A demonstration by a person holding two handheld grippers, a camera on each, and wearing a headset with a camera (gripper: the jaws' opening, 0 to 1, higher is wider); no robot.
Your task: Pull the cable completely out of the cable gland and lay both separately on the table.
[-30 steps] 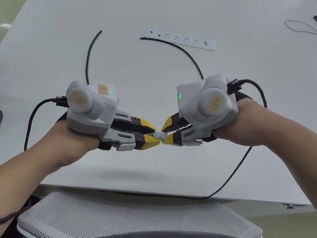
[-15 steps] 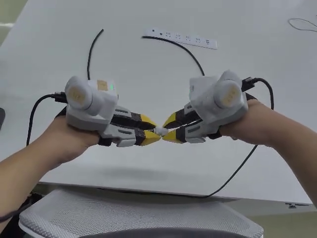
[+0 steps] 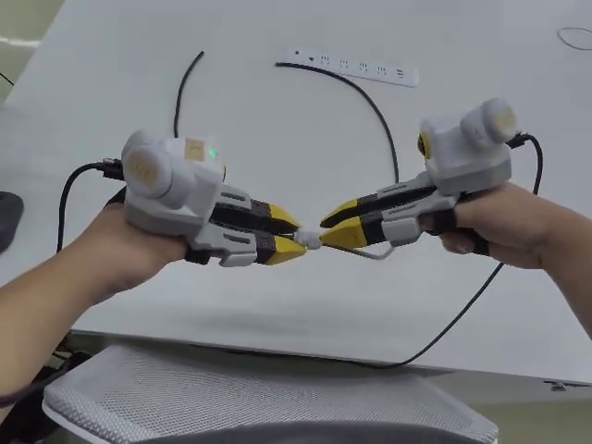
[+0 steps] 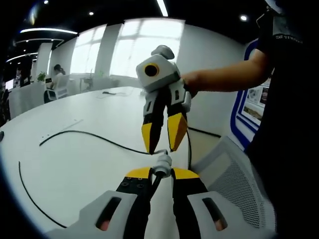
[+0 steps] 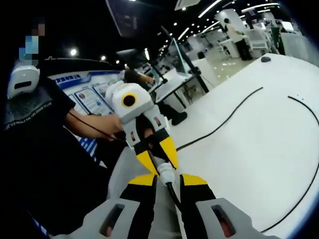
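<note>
Left of the cable gland (image 3: 312, 240), your left tool (image 3: 302, 238) is closed on the gland's left end and holds it in the air above the counter's (image 3: 277, 120) near edge. Right of the gland, your right tool (image 3: 323, 233) meets it tip to tip, its jaws pinched on the cable (image 5: 173, 191) just where it leaves the gland. Gland and cable lie along the line joining both tools, so I judge the pull should run straight rightward, away from the gland.

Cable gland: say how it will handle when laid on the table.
The cable gland looks small and plastic, so probably light. Its rounded body may roll when set down. Pinched only at jaw tips, it could slip.
</note>
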